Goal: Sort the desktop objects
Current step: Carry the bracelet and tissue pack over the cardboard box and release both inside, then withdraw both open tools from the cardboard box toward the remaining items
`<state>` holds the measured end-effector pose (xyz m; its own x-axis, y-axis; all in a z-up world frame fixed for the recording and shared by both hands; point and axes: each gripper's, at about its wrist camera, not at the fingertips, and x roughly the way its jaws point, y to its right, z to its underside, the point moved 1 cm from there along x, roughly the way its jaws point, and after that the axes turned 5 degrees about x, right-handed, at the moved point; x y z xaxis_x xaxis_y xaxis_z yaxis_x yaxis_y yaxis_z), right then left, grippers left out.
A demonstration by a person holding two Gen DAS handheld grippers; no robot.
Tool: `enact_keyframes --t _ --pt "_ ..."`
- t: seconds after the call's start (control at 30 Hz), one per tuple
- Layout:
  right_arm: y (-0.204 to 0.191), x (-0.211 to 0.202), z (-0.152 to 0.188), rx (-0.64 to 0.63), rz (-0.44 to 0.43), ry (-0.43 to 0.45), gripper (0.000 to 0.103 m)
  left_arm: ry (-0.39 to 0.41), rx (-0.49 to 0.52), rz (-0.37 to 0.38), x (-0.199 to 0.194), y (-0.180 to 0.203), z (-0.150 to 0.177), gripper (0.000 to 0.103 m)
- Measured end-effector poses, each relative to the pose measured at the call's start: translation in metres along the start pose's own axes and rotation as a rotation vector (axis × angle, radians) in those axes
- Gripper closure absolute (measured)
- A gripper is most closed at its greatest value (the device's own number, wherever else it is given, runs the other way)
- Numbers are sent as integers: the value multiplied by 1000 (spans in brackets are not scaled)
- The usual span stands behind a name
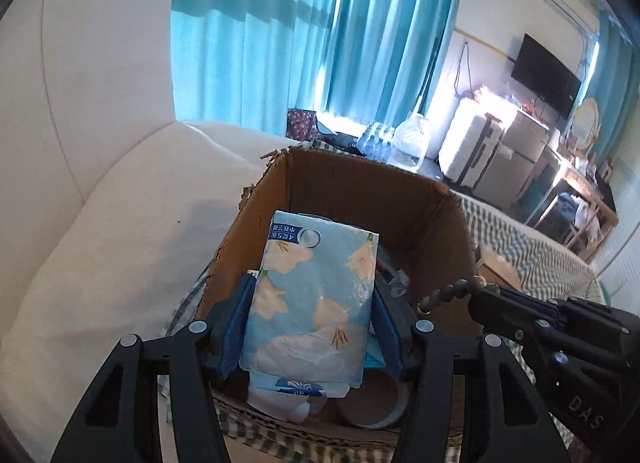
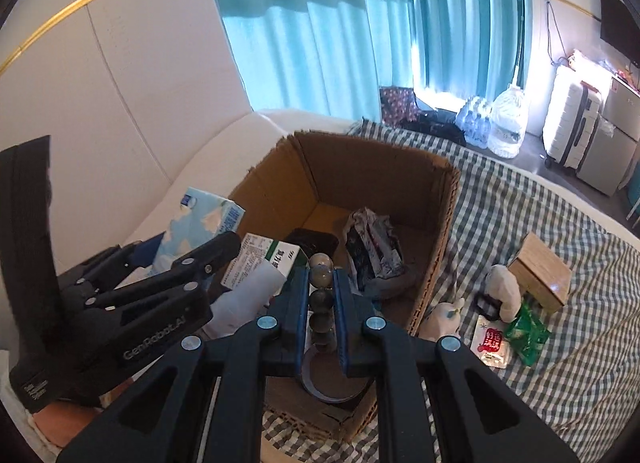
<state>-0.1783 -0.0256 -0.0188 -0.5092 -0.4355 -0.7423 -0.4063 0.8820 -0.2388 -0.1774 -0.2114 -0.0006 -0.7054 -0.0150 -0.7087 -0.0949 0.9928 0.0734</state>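
Note:
My left gripper point(image 1: 314, 281) is shut on a blue flowered tissue pack point(image 1: 312, 295) and holds it upright over the left part of an open cardboard box point(image 1: 360, 187). My right gripper point(image 2: 322, 275) is shut on a string of dark beads point(image 2: 321, 295), also above the cardboard box point(image 2: 360, 167). Seen from the left wrist, the bead string point(image 1: 452, 291) sticks out of the right gripper point(image 1: 486, 295) over the box's right wall. Seen from the right wrist, the left gripper point(image 2: 192, 239) and the tissue pack point(image 2: 200, 215) are at the left.
In the box lie a white-green medicine carton point(image 2: 264, 259), a crumpled dark packet point(image 2: 372, 251) and a tape roll point(image 2: 332, 379). On the checked cloth point(image 2: 560, 383) to the right are a wooden box point(image 2: 540, 271), a white plush toy point(image 2: 504, 291), a green packet point(image 2: 528, 327) and a red-white sachet point(image 2: 490, 343). A white pillow point(image 1: 100, 223) lies left.

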Motion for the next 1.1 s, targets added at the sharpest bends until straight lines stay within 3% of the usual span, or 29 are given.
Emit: enact_keyframes --t 0.17,0.2,0.23,0.27,0.3,0.33,0.4,0.63,0.83,1.1 --pt "10 12 4 34 -9 -35 91 -39 -18 16 15 -2 7 44" --pt "11 12 3 35 -7 -34 88 -47 -15 17 15 1 10 39" --pt "13 9 2 36 -7 -23 68 -53 -11 19 18 1 10 33" --pt "14 6 0 41 3 -6 51 -61 -6 7 19 2 10 18" --pt "15 2 -2 48 19 14 29 -61 -4 -25 19 3 11 9" --pt "17 -6 -3 59 45 50 25 -56 -2 -49 17 3 12 7" --pt "24 -22 -5 85 43 94 25 -47 -3 -96 11 4 13 7" --pt "47 -82 2 101 120 179 23 -21 -15 -106 -26 30 12 3" --pt "88 -141 29 165 173 228 22 41 26 -62 -65 79 1 0" --pt "142 -203 85 209 250 256 8 100 99 15 -96 170 11 0"
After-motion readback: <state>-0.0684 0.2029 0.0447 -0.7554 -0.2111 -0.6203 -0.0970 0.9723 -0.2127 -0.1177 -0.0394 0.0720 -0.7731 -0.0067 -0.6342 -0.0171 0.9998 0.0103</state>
